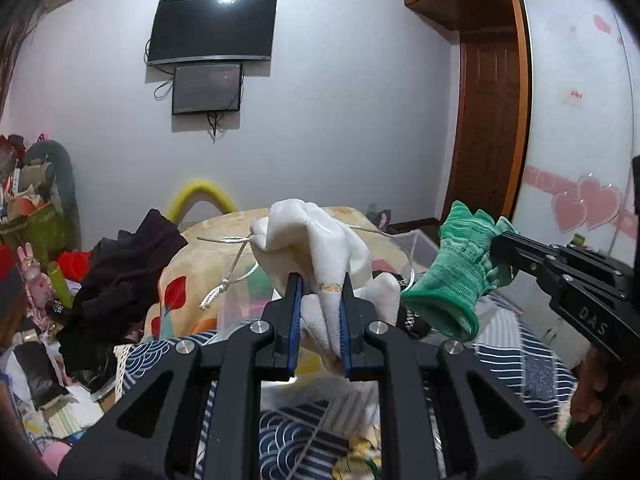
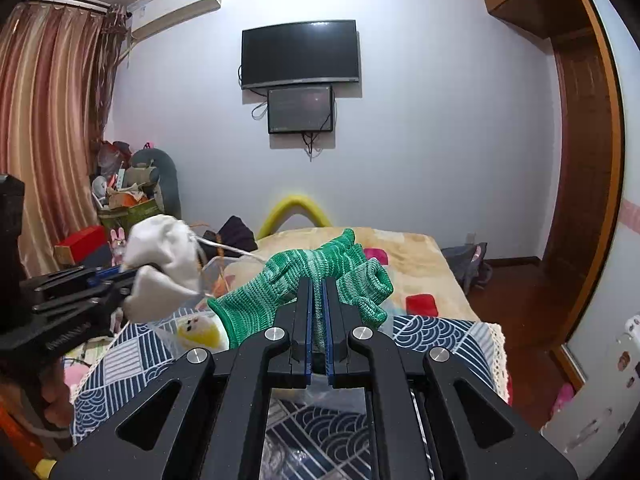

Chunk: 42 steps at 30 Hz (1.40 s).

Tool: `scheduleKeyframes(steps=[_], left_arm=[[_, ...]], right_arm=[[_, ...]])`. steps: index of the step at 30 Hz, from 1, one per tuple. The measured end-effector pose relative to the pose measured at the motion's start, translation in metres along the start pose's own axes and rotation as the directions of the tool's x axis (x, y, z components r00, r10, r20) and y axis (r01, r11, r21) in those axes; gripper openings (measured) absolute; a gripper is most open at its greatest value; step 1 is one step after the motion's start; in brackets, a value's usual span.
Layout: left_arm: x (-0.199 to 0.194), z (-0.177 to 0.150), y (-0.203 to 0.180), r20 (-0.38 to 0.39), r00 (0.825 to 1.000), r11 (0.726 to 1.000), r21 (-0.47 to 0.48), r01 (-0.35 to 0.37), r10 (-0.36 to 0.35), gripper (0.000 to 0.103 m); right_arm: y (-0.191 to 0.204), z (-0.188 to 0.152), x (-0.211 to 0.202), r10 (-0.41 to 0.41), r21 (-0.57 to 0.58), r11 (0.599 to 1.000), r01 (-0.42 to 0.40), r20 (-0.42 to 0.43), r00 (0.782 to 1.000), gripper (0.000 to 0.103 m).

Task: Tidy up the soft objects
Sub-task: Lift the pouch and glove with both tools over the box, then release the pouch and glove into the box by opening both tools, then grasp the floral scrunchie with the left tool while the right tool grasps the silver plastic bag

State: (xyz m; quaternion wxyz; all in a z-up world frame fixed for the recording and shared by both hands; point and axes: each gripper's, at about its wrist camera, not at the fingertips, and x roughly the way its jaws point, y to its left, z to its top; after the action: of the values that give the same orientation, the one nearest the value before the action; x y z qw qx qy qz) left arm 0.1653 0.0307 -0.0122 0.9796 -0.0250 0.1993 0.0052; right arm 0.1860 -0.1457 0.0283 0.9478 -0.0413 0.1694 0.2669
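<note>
My left gripper (image 1: 320,280) is shut on a white glove (image 1: 320,236), which hangs bunched above the bed; a white cord (image 1: 236,264) trails beside it. In the right wrist view the same white glove (image 2: 164,256) shows at the left, held by the left gripper (image 2: 120,276). My right gripper (image 2: 319,282) is shut on a green knitted glove (image 2: 280,280), its fingers spread beyond the tips. That green glove (image 1: 456,272) appears at the right of the left wrist view, pinched by the right gripper (image 1: 500,240).
A bed with a beige patterned blanket (image 2: 400,264) and a navy wave-pattern cloth (image 2: 440,340) lies below. A clear plastic bin (image 1: 416,248) sits on it. Dark clothes (image 1: 120,272) and clutter pile at the left. A wardrobe (image 1: 576,120) stands right.
</note>
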Motion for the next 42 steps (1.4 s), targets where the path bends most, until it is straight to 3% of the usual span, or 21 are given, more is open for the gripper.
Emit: scheduleKeyframes(steps=[8, 16, 21, 27, 30, 38, 42], left_arm=[[0.057, -0.015, -0.015, -0.122, 0.992, 0.999, 0.036, 0.020, -0.015, 0.015], [0.079, -0.023, -0.010, -0.196, 0.980, 0.999, 0.003, 0.041, -0.040, 0.017], [0.085, -0.029, 0.002, -0.235, 0.970, 0.997, -0.058, 0.045, -0.058, 0.032], [0.069, -0.030, 0.002, -0.224, 0.974, 0.999, -0.034, 0.024, -0.031, 0.060], [0.056, -0.029, 0.003, -0.212, 0.976, 0.998, -0.042, 0.041, -0.049, 0.066], [0.018, -0.028, 0.009, -0.180, 0.981, 0.995, -0.080, 0.058, -0.072, 0.075], [-0.005, -0.032, 0.015, -0.150, 0.987, 0.994, -0.097, 0.043, -0.057, 0.084]], right_arm=[[0.000, -0.017, 0.040, -0.016, -0.015, 1.000, 0.014, -0.108, 0.994, 0.004], [-0.003, -0.031, 0.066, -0.004, -0.016, 1.000, 0.000, -0.231, 0.973, 0.004], [-0.003, -0.031, 0.064, 0.004, -0.020, 1.000, -0.010, -0.256, 0.967, 0.007], [-0.009, -0.027, 0.057, 0.016, -0.009, 1.000, -0.019, -0.262, 0.965, 0.007], [-0.011, -0.025, 0.051, 0.025, -0.001, 1.000, -0.026, -0.253, 0.967, 0.009], [-0.010, -0.020, 0.025, 0.031, -0.002, 0.999, -0.032, -0.194, 0.980, 0.038], [-0.011, -0.021, 0.011, 0.037, -0.003, 0.999, -0.038, -0.167, 0.985, 0.044]])
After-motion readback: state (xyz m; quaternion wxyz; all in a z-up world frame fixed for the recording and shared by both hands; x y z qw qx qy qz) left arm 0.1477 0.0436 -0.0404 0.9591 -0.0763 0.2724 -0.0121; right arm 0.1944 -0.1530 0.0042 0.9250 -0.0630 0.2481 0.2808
